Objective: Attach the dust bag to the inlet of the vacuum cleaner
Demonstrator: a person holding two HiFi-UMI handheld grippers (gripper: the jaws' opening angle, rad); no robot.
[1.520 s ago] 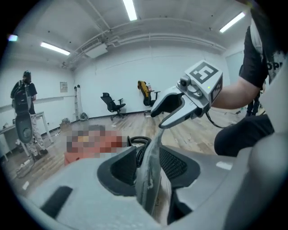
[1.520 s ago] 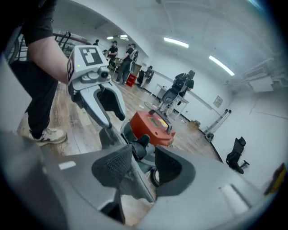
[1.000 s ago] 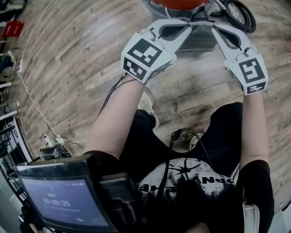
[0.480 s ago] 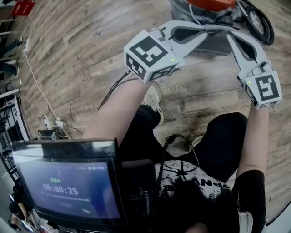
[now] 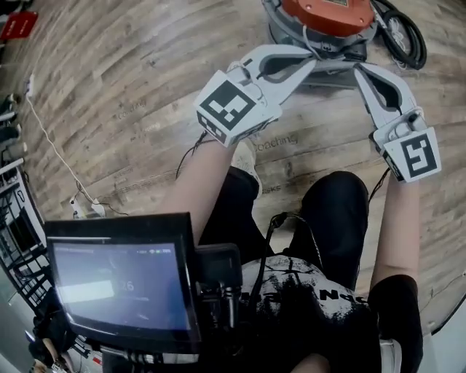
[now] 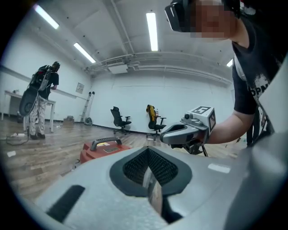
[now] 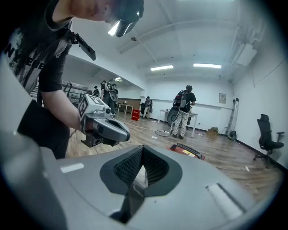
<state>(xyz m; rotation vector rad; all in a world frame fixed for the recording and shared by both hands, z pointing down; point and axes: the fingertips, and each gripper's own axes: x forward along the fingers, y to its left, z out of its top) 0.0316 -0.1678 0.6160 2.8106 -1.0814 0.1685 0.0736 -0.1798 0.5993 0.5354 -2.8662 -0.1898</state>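
Note:
The vacuum cleaner (image 5: 320, 14), with a red top on a grey body, stands on the wooden floor at the top of the head view, its black hose (image 5: 404, 33) coiled to the right. My left gripper (image 5: 314, 61) and right gripper (image 5: 358, 67) are held just in front of it, tips close together, both shut with nothing between the jaws. The left gripper view has the red vacuum top (image 6: 103, 148) beyond my shut jaws and the right gripper (image 6: 189, 130) opposite. In the right gripper view, the left gripper (image 7: 103, 126) is on the left and the vacuum (image 7: 186, 152) ahead. No dust bag shows in any view.
My legs and a shoe (image 5: 244, 156) are below the grippers. A white cable (image 5: 51, 146) runs to a power strip (image 5: 86, 210) at the left. A screen (image 5: 116, 284) fills the lower left. Office chairs (image 6: 119, 120) and standing people (image 6: 40, 101) are further off in the room.
Both grippers have lifted in front of the vacuum and stay shut. The head view has shifted, so more of the vacuum's red top shows.

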